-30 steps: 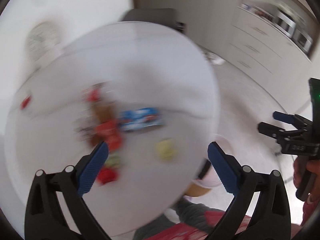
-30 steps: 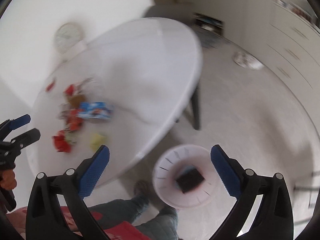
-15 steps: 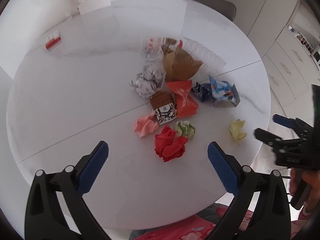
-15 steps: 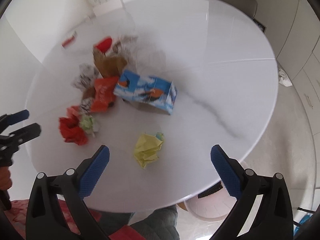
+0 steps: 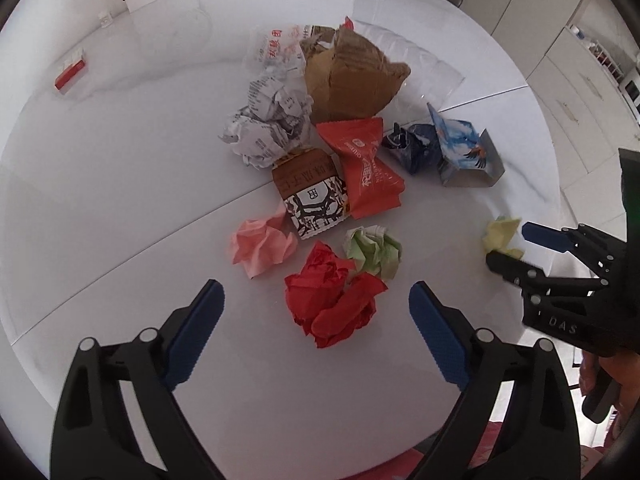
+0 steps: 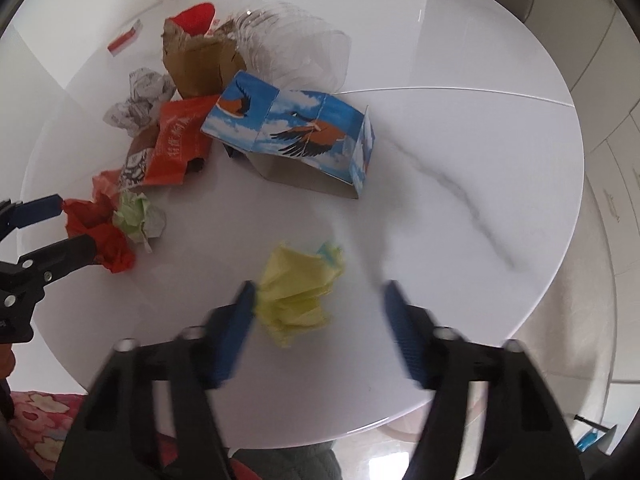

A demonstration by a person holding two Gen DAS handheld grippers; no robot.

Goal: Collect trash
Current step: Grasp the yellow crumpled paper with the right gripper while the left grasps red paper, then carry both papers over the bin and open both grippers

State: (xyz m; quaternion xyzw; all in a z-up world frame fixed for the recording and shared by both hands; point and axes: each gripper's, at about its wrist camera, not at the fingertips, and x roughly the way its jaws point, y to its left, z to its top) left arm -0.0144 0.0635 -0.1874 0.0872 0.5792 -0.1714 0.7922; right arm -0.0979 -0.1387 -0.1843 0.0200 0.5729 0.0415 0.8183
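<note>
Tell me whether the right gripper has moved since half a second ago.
Yes. The right gripper has closed in on the yellow paper ball, which sits unmoved on the table.

The left tongs (image 5: 316,312) hung with their blue-padded fingers spread wide, angled down from the near side. The right tongs (image 6: 318,312) were also spread, though narrower, their fingers (image 6: 240,320) blurred. Each pair showed at the edge of the other's view, the right tongs (image 5: 516,248) off to the left pair's right.
</note>
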